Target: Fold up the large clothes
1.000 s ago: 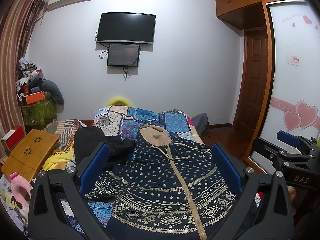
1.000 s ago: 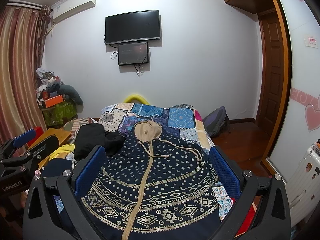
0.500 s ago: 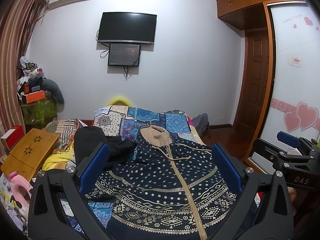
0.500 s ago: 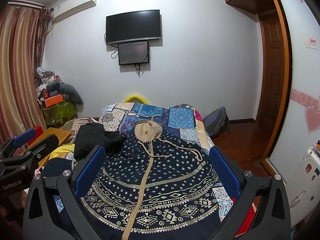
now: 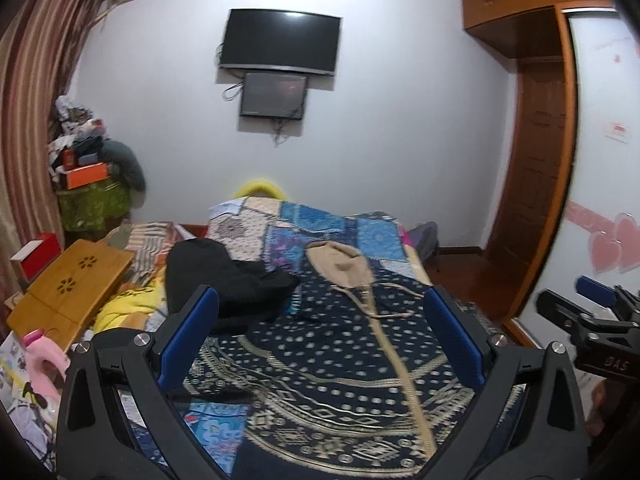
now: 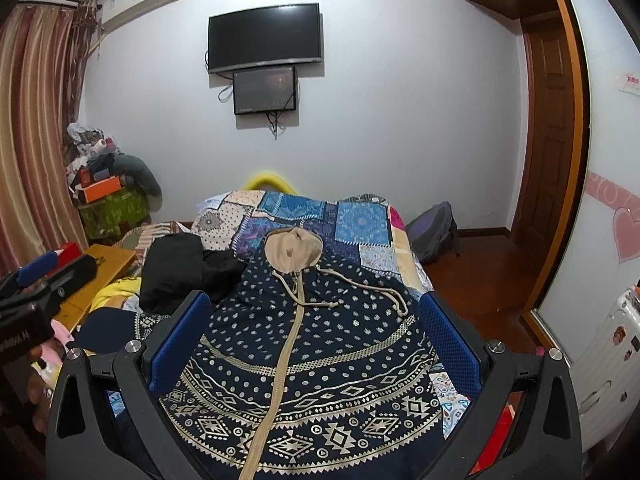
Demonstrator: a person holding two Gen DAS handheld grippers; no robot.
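Both grippers hang above the bed's near edge, the left gripper (image 5: 320,328) and right gripper (image 6: 316,328) each with blue fingers spread wide, holding nothing. Between them the navy patterned hoodie (image 6: 312,352) lies front-up along the bed (image 6: 360,220), its beige zip running to the tan hood (image 6: 294,250) farther up. A black garment (image 5: 224,280) sits heaped at the hoodie's left side, touching it. A wooden lap table (image 5: 68,284) stands off the bed's left edge. A television (image 6: 264,36) hangs on the far wall.
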